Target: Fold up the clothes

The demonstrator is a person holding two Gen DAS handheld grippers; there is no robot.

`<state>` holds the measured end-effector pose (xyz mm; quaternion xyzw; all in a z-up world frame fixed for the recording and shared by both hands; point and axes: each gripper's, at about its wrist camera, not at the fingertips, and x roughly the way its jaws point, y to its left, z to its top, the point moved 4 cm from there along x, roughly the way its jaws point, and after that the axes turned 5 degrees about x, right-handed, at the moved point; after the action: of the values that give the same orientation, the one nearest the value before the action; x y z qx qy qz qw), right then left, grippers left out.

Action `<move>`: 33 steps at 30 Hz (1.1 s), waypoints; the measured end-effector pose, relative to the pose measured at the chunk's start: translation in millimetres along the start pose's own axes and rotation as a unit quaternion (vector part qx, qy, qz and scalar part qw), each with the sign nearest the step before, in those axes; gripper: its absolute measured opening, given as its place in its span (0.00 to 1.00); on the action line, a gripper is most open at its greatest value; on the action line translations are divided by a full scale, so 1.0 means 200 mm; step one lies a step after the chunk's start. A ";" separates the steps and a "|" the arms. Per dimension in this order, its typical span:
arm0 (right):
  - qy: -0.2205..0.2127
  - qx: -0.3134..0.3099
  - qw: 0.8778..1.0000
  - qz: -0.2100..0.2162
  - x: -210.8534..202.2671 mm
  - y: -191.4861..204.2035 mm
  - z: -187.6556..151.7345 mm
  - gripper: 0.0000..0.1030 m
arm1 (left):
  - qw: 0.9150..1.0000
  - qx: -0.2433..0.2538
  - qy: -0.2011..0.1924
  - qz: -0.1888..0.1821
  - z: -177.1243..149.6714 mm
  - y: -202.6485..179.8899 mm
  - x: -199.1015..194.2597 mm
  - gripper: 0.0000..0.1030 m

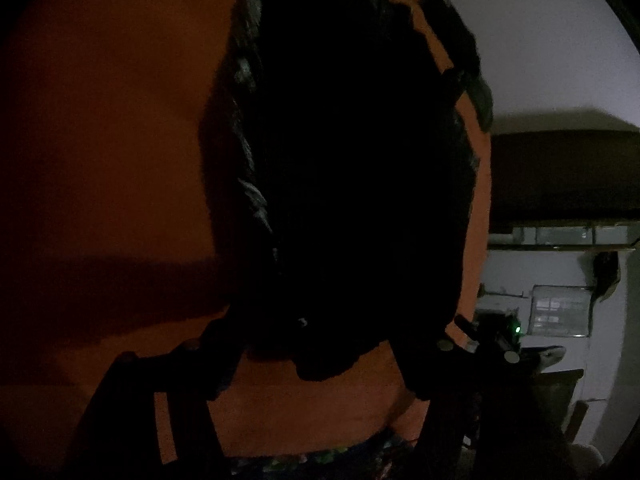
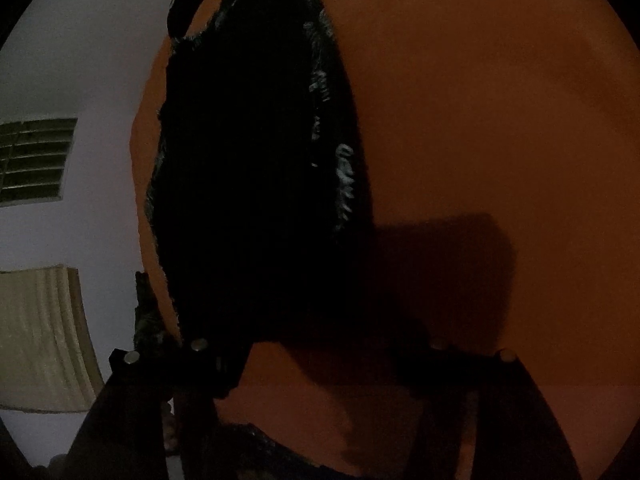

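Note:
A black fuzzy garment [image 1: 352, 168] lies spread on an orange surface [image 1: 112, 120]; it also shows in the right wrist view [image 2: 248, 184]. The scene is very dark. My left gripper [image 1: 320, 360] is wide open, its fingers either side of the garment's near end, which lies between them. My right gripper [image 2: 324, 364] is wide open too, its left finger [image 2: 208, 368] at the garment's near corner and its right finger [image 2: 472, 364] over bare orange. Neither holds cloth that I can see.
The orange surface [image 2: 500, 120] ends at an edge on the right of the left view and the left of the right view. Beyond it are a pale wall [image 1: 540, 40], a dark shelf [image 1: 560, 176], a vent [image 2: 36, 160] and a curtain [image 2: 44, 336]. Patterned cloth [image 1: 320, 456] lies at the near edge.

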<state>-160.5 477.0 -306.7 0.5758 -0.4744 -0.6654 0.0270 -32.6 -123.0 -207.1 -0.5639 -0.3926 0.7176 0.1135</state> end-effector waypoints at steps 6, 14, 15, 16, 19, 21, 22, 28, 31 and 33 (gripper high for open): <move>-0.004 -0.037 0.998 -0.043 -0.03 0.03 0.02 0.12 | 0.995 0.081 -0.021 0.050 -0.09 -0.11 -0.03 0.04; 0.038 -0.042 0.997 -0.057 -0.09 -0.12 -0.01 0.12 | 0.984 0.147 0.059 0.084 -0.15 -0.07 -0.03 0.08; 0.041 -0.049 0.996 -0.061 -0.09 -0.11 0.00 0.17 | 0.983 0.149 0.066 0.084 -0.13 -0.09 -0.06 0.10; 0.041 -0.057 0.995 -0.068 -0.11 -0.10 0.02 0.20 | 0.982 0.156 0.066 0.087 -0.10 -0.10 -0.10 0.10; 0.021 -0.085 0.990 -0.110 -0.26 -0.04 0.12 0.28 | 0.980 0.177 0.011 0.090 0.03 -0.13 -0.39 0.11; 0.000 -0.119 0.981 -0.152 -0.38 0.04 0.21 0.41 | 0.981 0.163 -0.021 0.102 0.21 -0.14 -0.54 0.11; -0.007 -0.149 0.974 -0.172 -0.43 0.12 0.27 0.43 | 0.981 0.154 -0.036 0.109 0.30 -0.14 -0.61 0.11; -0.008 -0.304 0.939 -0.163 -0.16 0.73 0.53 0.44 | 0.971 0.130 -0.103 0.175 0.94 -0.09 -0.48 0.35; -0.005 -0.359 0.921 -0.149 0.12 1.02 0.64 0.44 | 0.986 0.036 -0.089 0.136 1.16 -0.01 -0.23 0.35; -0.003 -0.395 0.908 -0.139 0.31 1.22 0.72 0.44 | 0.984 0.017 -0.101 0.148 1.26 0.02 -0.14 0.35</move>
<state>-418.6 393.6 -206.7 0.5764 -0.0877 -0.7969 0.1584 -248.1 -252.8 -175.7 -0.5385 -0.3014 0.7865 -0.0246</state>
